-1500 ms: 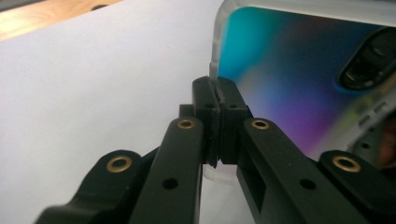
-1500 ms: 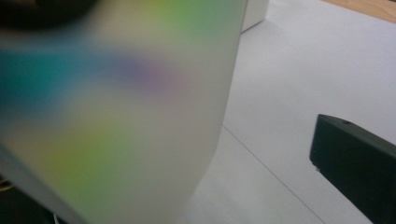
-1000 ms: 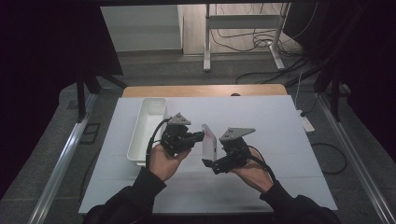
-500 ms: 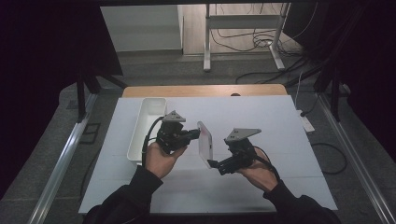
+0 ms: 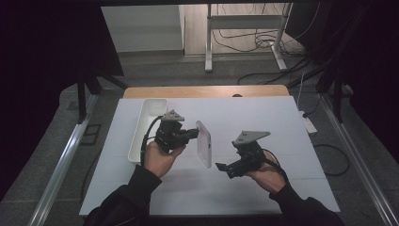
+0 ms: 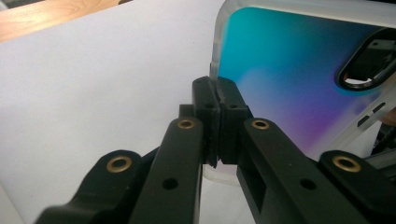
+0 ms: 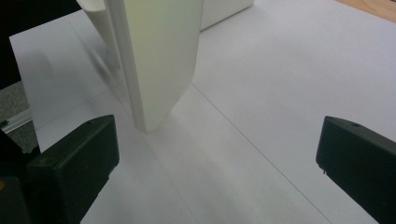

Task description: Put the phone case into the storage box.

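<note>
A translucent phone case with a blue-to-purple back stands upright on edge above the white table. My left gripper is shut on its long edge, and the pads pinch the clear rim. A camera cut-out shows at the case's far end. My right gripper is open to the right of the case and nearer the front, apart from it. In the right gripper view the case's pale side hangs ahead, beyond the wide-spread jaws, with nothing between them.
A long white tray lies at the left of the white table sheet, just behind my left hand; its corner shows past the case. A wooden strip runs along the table's back edge. Cables and a stand sit on the floor behind.
The right gripper has drawn back a little from the case's lower end toward the front. The left gripper and the case have shifted slightly to the left.
</note>
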The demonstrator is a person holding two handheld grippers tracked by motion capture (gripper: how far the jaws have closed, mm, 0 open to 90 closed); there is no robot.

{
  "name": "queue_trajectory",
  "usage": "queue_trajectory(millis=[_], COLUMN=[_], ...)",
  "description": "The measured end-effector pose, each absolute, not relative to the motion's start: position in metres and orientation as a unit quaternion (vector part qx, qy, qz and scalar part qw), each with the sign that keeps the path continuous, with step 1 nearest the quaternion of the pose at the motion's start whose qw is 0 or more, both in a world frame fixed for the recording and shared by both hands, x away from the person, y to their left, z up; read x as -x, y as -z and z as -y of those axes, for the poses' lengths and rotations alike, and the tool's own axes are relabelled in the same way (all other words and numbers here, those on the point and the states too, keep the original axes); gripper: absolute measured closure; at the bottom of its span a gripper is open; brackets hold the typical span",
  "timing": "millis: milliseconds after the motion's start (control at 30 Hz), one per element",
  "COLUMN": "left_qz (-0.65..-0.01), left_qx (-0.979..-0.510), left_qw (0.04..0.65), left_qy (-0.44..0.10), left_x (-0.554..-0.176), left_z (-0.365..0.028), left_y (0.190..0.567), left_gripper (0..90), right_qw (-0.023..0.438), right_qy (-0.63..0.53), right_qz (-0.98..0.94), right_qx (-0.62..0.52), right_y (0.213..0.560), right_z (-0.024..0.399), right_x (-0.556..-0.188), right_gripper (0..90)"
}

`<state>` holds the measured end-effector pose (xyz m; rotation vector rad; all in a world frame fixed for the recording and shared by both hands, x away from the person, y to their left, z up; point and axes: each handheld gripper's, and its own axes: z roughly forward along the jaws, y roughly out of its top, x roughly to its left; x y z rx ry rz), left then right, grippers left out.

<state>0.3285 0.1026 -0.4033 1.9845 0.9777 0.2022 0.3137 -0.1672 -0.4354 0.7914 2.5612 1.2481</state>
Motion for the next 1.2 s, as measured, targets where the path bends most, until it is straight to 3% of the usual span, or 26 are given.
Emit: queue_trajectory(millis=[1200], left_qz=[-0.406], left_qx=[-0.796], left_qw=[0.44], left_qy=[-0.089], left_x=[-0.352], left_z=[-0.127], left_y=[0.397], left_gripper=[88.1], right_qw=[0.121], right_qy=[-0.399], right_qz=[-0.862], right_qx=[-0.287], right_y=[0.435], right_z=[0.217], right_x=[-0.303], right_gripper=[0.0])
